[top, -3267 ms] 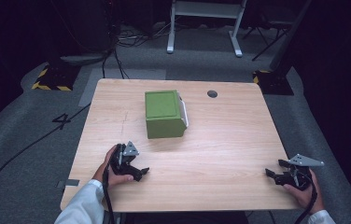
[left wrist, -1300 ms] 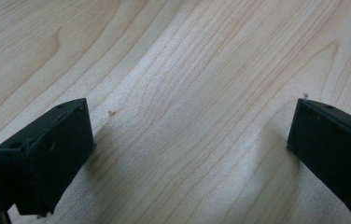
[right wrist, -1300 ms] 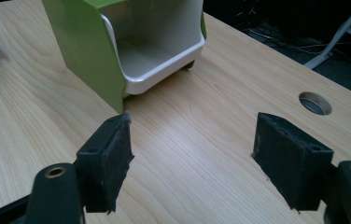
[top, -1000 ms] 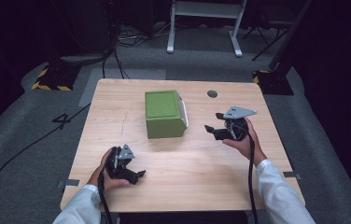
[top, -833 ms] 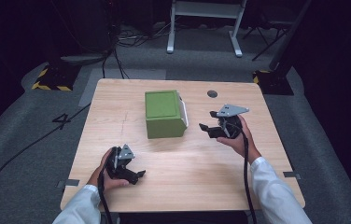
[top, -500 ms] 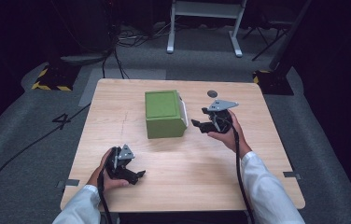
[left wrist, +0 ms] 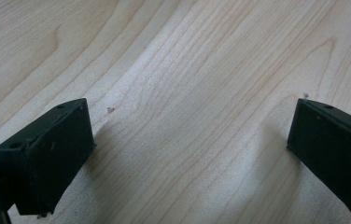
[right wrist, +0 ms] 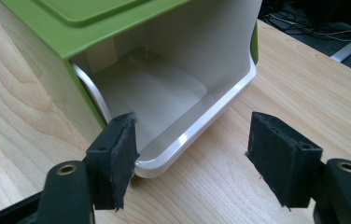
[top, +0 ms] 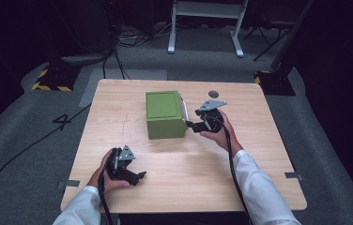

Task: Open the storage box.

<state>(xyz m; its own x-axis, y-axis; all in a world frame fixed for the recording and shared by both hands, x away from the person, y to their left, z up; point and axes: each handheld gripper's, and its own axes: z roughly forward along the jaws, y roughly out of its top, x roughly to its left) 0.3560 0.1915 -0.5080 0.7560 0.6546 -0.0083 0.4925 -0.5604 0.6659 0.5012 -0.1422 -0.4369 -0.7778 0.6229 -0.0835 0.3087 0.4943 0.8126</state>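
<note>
Setting: dark room, grey floor, a pale wood table [top: 259, 154] carrying one thing.
Green box [top: 165, 114]: stands a little back of the table's middle, its white inner bin [right wrist: 164, 93] opening toward the person's right.
Right gripper [top: 197, 125]: jaws apart, just beside the bin's open mouth and aimed into it; the white rim [right wrist: 197, 130] lies between the jaws, nearer one of them.
Left gripper [top: 134, 177]: jaws apart, resting low on bare wood at the near edge, well apart from the box.
Nearer hand: the right, by far.
Likely next: probably closing on the rim.
</note>
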